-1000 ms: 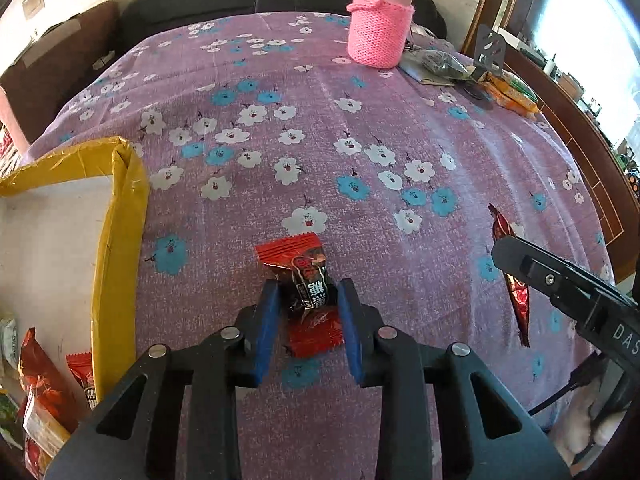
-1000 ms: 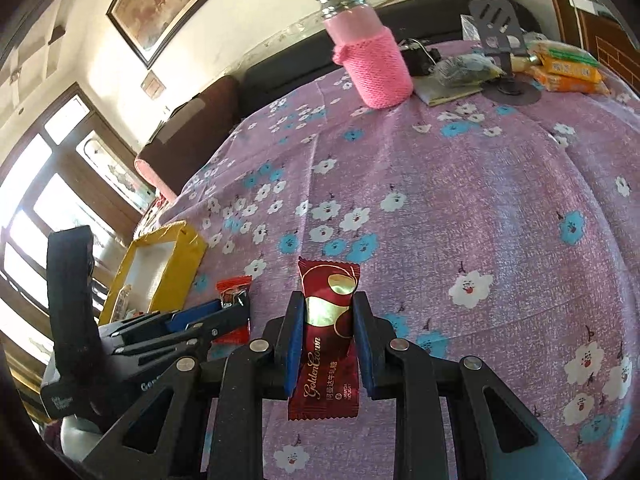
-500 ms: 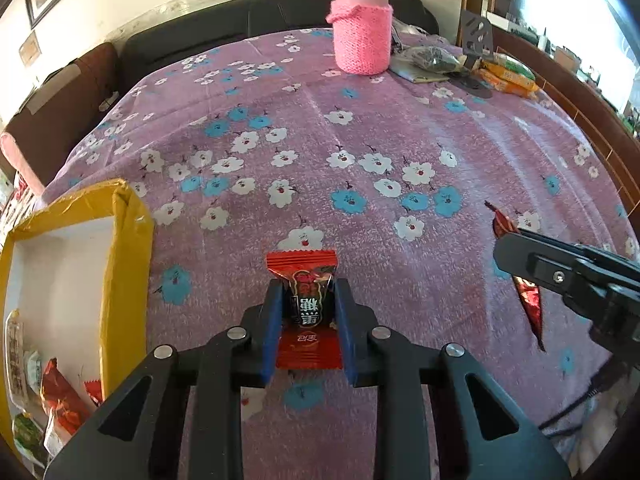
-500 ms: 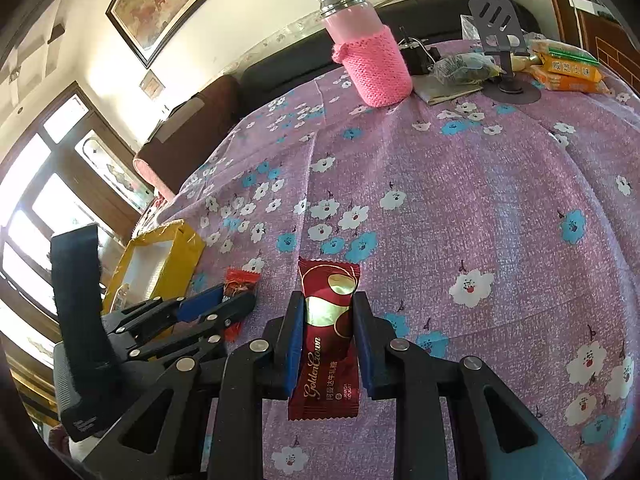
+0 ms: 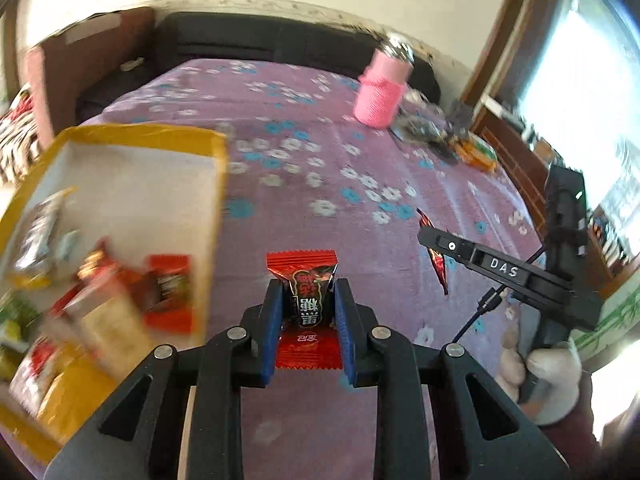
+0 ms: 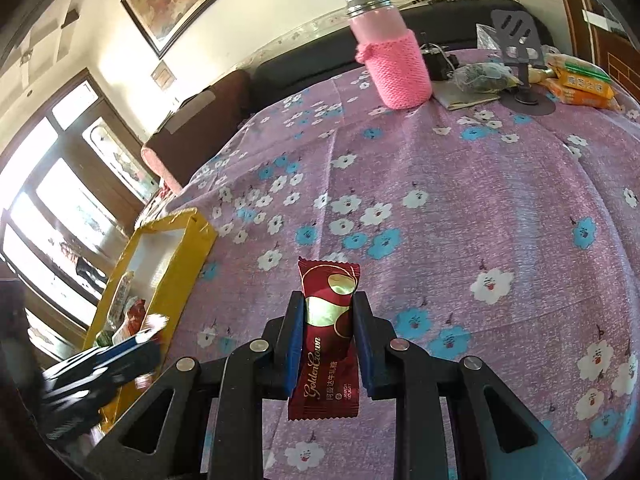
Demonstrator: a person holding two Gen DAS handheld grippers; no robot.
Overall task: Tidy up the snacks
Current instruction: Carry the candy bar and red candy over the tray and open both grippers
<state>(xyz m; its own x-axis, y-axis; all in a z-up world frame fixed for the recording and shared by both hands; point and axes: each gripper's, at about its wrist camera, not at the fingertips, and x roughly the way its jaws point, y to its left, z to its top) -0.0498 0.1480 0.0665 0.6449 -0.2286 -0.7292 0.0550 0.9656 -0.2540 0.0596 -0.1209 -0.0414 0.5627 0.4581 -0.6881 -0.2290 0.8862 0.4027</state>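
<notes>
So we've got a snack in each tool right now; our left gripper is clamped on a red candy, wrapper ends sticking out above and below the blue pads, held above the purple flowered tablecloth; our right gripper is squeezing a dark red Golden Crown nougat bar upright between its fingers, also off the cloth. The yellow box sits just to the left of the candy in the left wrist view, white inside, with a blurry pile of packets in its near end; can't really make out what each one is. From the right wrist view the same box is at the left edge of the table and the left gripper shows up blurred right by its near corner. Far end of the table has a pink knit-sleeved bottle, a black stand and some orange packs.
</notes>
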